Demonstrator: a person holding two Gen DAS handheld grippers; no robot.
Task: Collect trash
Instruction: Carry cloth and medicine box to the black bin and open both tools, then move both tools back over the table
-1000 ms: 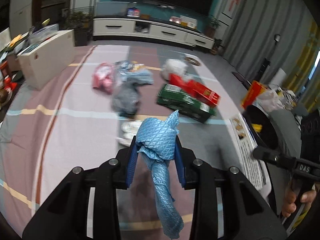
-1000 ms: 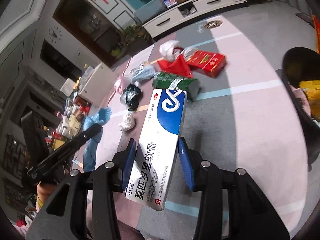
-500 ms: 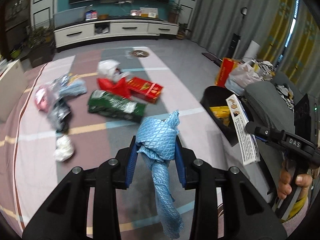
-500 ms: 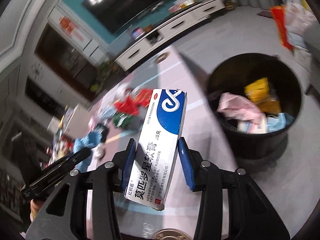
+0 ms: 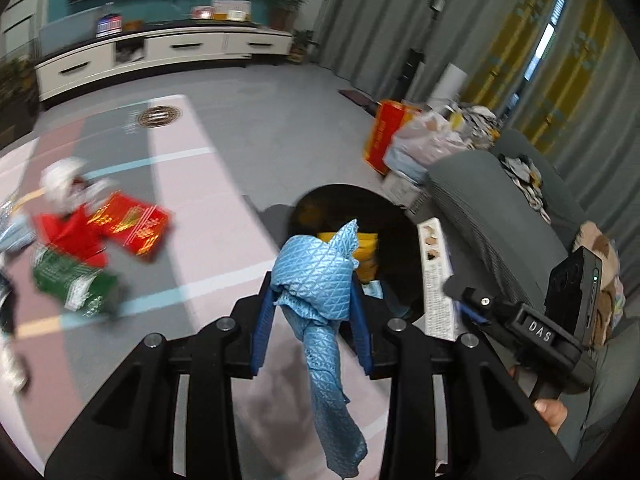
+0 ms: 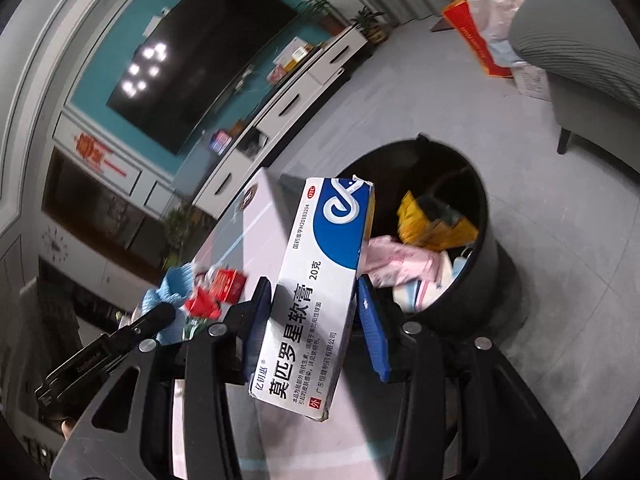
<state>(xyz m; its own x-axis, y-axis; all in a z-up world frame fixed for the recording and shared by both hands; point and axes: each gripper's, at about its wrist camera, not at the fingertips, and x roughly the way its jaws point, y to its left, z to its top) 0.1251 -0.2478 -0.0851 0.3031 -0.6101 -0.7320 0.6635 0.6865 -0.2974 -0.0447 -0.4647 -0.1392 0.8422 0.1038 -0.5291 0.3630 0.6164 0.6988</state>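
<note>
My left gripper (image 5: pixel 312 292) is shut on a crumpled blue quilted cloth (image 5: pixel 320 280) that hangs down between its fingers. It is held just in front of the black trash bin (image 5: pixel 340 196). My right gripper (image 6: pixel 316 304) is shut on a white and blue medicine box (image 6: pixel 316 292), held upright near the rim of the same bin (image 6: pixel 486 216). The bin holds a yellow packet (image 6: pixel 432 224) and pink and white wrappers (image 6: pixel 404 264). The box (image 5: pixel 436 272) and the right gripper also show at the right of the left wrist view.
More trash lies on the striped rug: a red box (image 5: pixel 132 228), a green packet (image 5: pixel 68 284), a white bag (image 5: pixel 60 180). A grey armchair (image 5: pixel 496 208) stands right of the bin, with bags (image 5: pixel 412 140) behind it. A white TV cabinet (image 5: pixel 160 56) lines the far wall.
Both grippers have swung right from the litter on the rug toward the black bin, which now sits close in front of them. Each still holds its item.
</note>
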